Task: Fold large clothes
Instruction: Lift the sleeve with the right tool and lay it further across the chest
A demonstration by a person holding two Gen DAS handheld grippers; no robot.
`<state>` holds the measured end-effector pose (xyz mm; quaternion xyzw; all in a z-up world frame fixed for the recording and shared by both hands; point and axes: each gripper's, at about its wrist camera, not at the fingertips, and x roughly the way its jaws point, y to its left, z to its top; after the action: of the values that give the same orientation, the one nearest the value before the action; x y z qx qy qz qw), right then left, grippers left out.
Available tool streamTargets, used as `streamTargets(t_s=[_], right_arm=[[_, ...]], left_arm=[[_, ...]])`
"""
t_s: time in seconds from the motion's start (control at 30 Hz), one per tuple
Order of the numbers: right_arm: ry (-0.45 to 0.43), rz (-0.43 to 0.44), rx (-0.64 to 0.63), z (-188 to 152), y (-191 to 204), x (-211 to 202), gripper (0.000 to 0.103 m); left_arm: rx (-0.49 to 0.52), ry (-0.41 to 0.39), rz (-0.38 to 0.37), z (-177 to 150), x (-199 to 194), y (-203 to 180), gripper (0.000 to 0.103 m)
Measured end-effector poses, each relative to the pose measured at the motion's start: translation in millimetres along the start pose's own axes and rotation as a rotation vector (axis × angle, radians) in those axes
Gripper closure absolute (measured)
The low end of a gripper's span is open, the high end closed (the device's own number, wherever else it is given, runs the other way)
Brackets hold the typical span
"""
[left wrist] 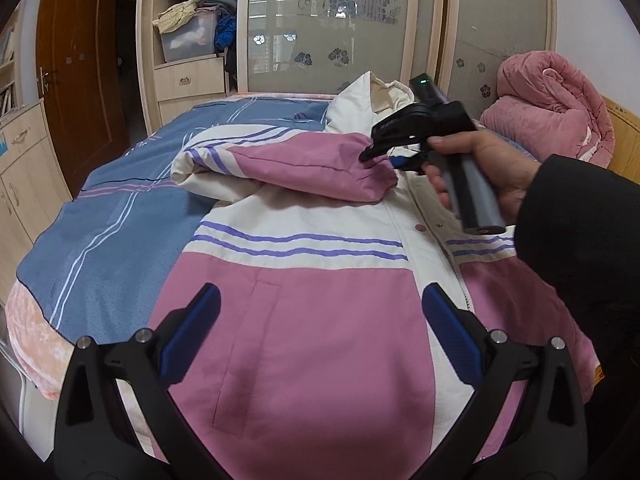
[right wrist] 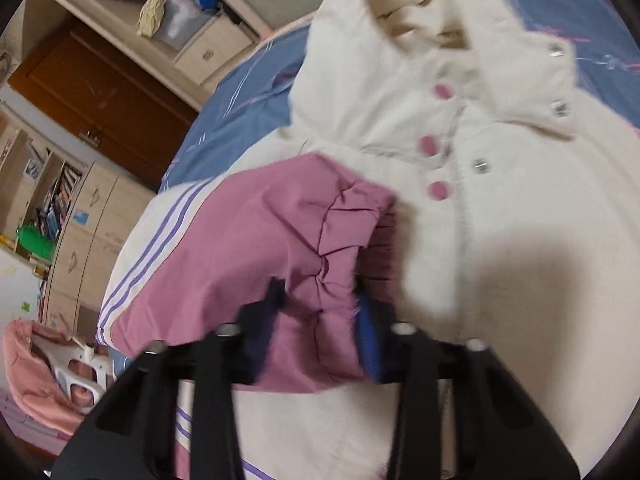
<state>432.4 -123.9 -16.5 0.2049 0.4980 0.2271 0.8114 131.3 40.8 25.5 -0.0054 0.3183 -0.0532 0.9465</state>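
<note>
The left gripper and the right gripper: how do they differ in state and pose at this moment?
The left gripper is open and holds nothing, while the right gripper is shut on the pink elastic sleeve cuff. The left gripper hovers over the pink lower front of the pink and cream padded jacket; the right gripper is at the jacket's cream chest, carrying the sleeve across it. Both have black frames and blue finger pads.

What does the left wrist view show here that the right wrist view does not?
Only the left wrist view shows the open left gripper above the jacket's pink front panel with its pocket seam, the right hand, and the rolled pink quilt. Only the right wrist view shows the pink snap buttons close up and a bookshelf. Both show the right gripper shut on the pink sleeve cuff, the jacket and the blue bedsheet.
</note>
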Motion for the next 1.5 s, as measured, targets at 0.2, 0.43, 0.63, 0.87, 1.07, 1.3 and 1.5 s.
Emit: streamTargets(t_s=[0.2,0.43,0.63,0.87,1.07,1.3,1.5], right_arm=[[-0.126,-0.015,-0.087,-1.9,27.6,-32.2,0.097],[-0.273,-0.06,-0.13,16.4,25.6,-122.2,0.097],[-0.341,-0.215,-0.005,19.7,-42.3,-186.1,0.097],[-0.242,-0.376,0.062,-18.3,-127.9,-155.3,0.095],[-0.348,-0.395,0.111,-59.3,-153.4,-147.5,0.015],[-0.533,-0.255,0.019,-159.7,-103.9,-240.9,0.011],[-0.618,-0.347,-0.163,-281.6,-40.3,-271.6,0.001]], left_arm=[[-0.006,0.009,0.008,-1.5,2.8,3.9,0.002],[-0.018,0.012,0.002,-3.0,3.1,8.1,0.002],[-0.001,0.005,-0.011,-3.1,0.8,4.1,0.002],[0.021,0.026,-0.003,-7.8,8.9,-0.5,0.002],[0.025,0.051,0.011,-9.6,18.4,-3.7,0.002],[0.014,0.041,0.016,-11.4,17.6,-0.5,0.002],[0.02,0.023,0.024,-16.2,9.1,-4.0,0.002]])
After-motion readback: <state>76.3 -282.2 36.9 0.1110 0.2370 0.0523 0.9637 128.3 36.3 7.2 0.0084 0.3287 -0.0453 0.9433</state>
